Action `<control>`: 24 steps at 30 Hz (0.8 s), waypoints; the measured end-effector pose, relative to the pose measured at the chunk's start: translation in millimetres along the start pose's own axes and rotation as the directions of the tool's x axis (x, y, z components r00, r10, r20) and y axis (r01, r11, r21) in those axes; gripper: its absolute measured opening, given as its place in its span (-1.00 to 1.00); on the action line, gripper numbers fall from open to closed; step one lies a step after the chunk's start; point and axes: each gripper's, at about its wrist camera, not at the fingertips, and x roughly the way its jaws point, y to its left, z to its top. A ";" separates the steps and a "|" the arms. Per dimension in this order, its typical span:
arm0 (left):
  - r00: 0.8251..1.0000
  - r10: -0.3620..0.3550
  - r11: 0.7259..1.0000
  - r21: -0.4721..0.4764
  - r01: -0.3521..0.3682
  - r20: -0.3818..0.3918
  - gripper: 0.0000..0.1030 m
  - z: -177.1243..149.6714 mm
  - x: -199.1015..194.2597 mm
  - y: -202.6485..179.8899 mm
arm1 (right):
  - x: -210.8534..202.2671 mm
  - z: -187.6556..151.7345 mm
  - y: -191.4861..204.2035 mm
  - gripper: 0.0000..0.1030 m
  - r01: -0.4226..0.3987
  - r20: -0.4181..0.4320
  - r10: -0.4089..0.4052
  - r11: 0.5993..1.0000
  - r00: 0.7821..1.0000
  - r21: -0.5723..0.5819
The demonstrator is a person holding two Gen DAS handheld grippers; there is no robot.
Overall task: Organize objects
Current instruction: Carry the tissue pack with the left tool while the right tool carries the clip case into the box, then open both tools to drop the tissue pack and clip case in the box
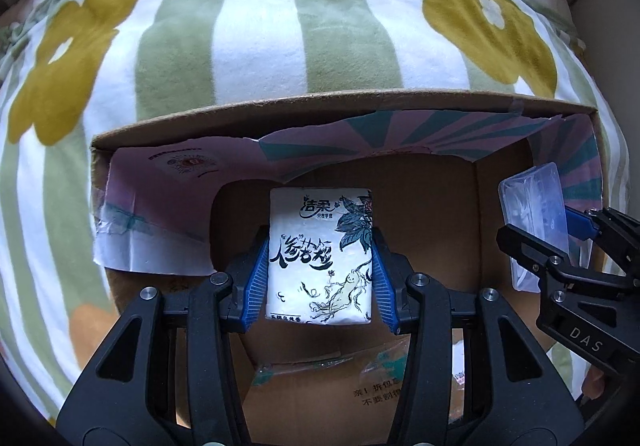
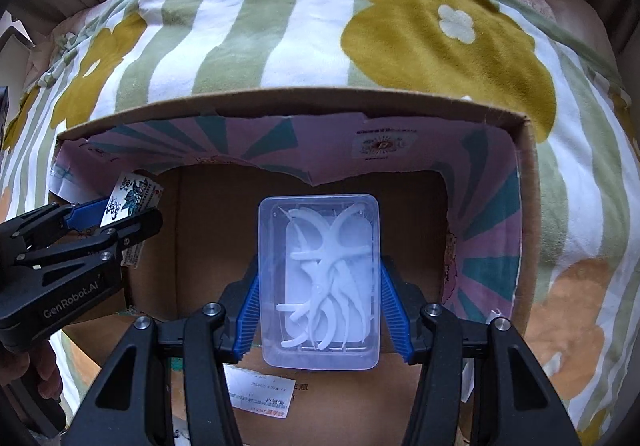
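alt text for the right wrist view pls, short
The right tool grips a clear plastic box of white floss picks over an open cardboard box resting on a green-striped, yellow-flowered blanket. At left, the left tool holds a tissue pack over the same cardboard box.

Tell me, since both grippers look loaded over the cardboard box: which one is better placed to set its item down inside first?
Probably either; slightly the left. The left gripper holds the tissue pack over the middle of the cardboard box, while the right gripper holds the clear floss-pick case nearer the right wall.
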 end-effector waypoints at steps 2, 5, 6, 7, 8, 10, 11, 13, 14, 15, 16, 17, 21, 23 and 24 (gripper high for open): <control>1.000 0.008 1.000 0.003 -0.008 -0.007 -0.18 0.8 2.7 -0.8 | 1.4 -1.2 -0.7 -0.03 -0.010 0.000 0.010 1.000 1.000 -0.016; 1.000 0.028 0.999 0.023 -0.028 -0.005 -0.18 2.1 1.9 -3.7 | -0.9 -2.9 -0.6 -0.02 -0.008 0.017 0.009 0.999 1.000 -0.043; 0.999 0.046 0.998 0.032 -0.046 0.003 -0.17 2.8 0.1 -5.2 | -1.2 -3.5 -0.8 0.03 -0.018 0.014 0.019 0.999 1.000 -0.050; 0.999 0.053 0.998 0.038 -0.053 0.007 -0.14 3.7 -1.3 -6.7 | -0.8 -4.7 -1.3 0.13 -0.031 0.005 0.031 0.998 1.000 -0.056; 0.999 0.050 0.998 0.038 -0.051 0.008 -0.09 4.7 -2.3 -7.8 | -1.5 -6.4 -1.8 0.46 -0.046 0.006 0.047 0.997 0.999 -0.061; 0.999 0.039 0.999 0.029 -0.039 0.011 0.54 6.7 -4.1 -9.0 | -4.1 -11.5 -1.1 0.73 -0.092 0.018 0.094 0.993 0.995 -0.074; 1.000 0.019 0.999 0.026 -0.019 0.013 0.78 7.3 -4.6 -10.1 | -5.8 -14.7 1.4 0.80 -0.104 0.017 0.106 0.990 0.994 -0.094; 1.000 0.023 1.000 0.020 -0.024 0.019 0.99 7.2 -5.2 -12.0 | -8.1 -19.8 6.9 0.99 -0.115 0.015 0.118 0.985 0.993 -0.131; 1.000 0.021 1.000 0.018 -0.021 0.017 0.99 7.3 -4.4 -12.8 | -9.3 -22.4 9.1 0.98 -0.123 0.013 0.126 0.982 0.992 -0.145; 1.000 0.014 1.000 0.015 -0.014 0.012 0.99 7.6 -3.8 -13.1 | -10.3 -24.2 10.2 0.98 -0.126 0.012 0.129 0.981 0.992 -0.148; 1.000 0.011 1.000 0.012 -0.011 0.008 0.99 7.0 -3.4 -13.0 | -10.7 -24.9 10.4 0.98 -0.125 0.012 0.128 0.982 0.992 -0.143; 1.000 0.015 1.000 0.012 -0.015 0.007 0.99 6.7 -3.2 -13.5 | -11.3 -26.1 9.4 0.98 -0.126 0.012 0.128 0.983 0.992 -0.133; 1.000 0.023 1.000 0.018 -0.023 0.000 0.99 3.8 -4.2 -15.4 | -12.6 -27.5 3.3 0.98 -0.129 0.013 0.131 0.987 0.991 -0.092; 1.000 0.018 1.000 0.014 -0.018 0.002 0.99 3.3 -6.5 -14.8 | -14.7 -27.7 1.0 0.98 -0.122 0.017 0.123 0.989 0.992 -0.082; 1.000 0.015 1.000 0.011 -0.015 0.005 0.99 2.2 -7.6 -14.8 | -14.6 -26.6 0.3 0.98 -0.120 0.016 0.122 0.990 0.992 -0.079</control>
